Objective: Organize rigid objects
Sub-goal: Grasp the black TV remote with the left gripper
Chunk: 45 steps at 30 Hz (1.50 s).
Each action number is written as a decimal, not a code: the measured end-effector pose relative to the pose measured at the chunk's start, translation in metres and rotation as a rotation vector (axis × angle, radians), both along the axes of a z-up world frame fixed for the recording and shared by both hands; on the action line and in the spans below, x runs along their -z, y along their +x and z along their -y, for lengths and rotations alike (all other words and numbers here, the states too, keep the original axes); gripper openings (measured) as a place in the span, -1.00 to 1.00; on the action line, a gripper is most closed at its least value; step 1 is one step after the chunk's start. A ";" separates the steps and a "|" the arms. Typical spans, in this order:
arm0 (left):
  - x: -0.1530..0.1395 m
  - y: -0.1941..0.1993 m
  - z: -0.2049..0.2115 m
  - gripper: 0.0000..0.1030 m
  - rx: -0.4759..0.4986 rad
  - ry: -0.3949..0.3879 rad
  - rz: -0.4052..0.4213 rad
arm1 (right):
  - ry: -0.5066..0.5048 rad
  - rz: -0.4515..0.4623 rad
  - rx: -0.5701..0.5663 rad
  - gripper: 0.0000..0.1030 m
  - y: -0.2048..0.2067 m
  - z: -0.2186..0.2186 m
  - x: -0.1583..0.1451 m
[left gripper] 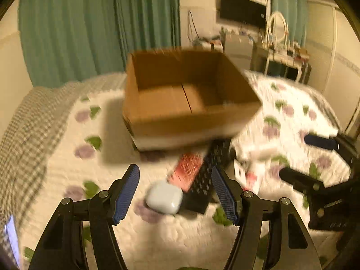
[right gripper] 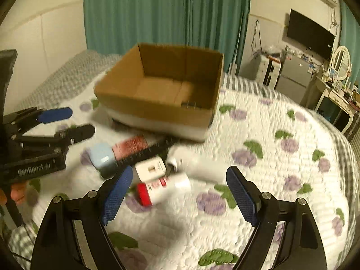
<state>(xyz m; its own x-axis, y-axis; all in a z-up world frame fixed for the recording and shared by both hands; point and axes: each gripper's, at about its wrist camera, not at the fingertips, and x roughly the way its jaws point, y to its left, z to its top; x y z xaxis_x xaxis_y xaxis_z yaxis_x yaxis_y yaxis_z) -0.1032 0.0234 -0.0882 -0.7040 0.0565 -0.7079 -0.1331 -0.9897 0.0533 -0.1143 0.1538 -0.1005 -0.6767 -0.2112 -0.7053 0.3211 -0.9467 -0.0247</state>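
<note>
An open cardboard box [left gripper: 191, 121] stands on the bed; it also shows in the right wrist view [right gripper: 157, 110] and looks empty. In front of it lie a pale blue case [left gripper: 164, 196] [right gripper: 102, 157], a red packet [left gripper: 187, 168] [right gripper: 132, 146], a black remote [left gripper: 207, 175] [right gripper: 144, 155], a white plug [right gripper: 151, 168], a white bottle with a red cap [right gripper: 162, 190] and a white cylinder [right gripper: 198, 162]. My left gripper [left gripper: 175, 173] is open, above the blue case. My right gripper [right gripper: 177, 175] is open, above the white bottle.
The bed has a white quilt with purple flowers [right gripper: 258, 157] and a checked blanket [left gripper: 29, 123] on the left. Green curtains [right gripper: 166, 11] hang behind. A TV [right gripper: 308, 33] and a dressing table [right gripper: 337, 85] stand at the right.
</note>
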 end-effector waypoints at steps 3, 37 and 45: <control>0.022 0.000 -0.010 0.35 0.038 -0.004 0.045 | -0.027 0.033 0.007 0.66 -0.007 -0.006 0.010; 0.080 -0.053 -0.044 -0.13 0.263 -0.239 0.193 | -0.083 0.131 0.084 0.66 -0.027 -0.026 0.032; 0.066 -0.034 -0.029 -0.40 0.218 -0.097 0.198 | -0.036 0.120 0.021 0.66 -0.053 -0.029 0.022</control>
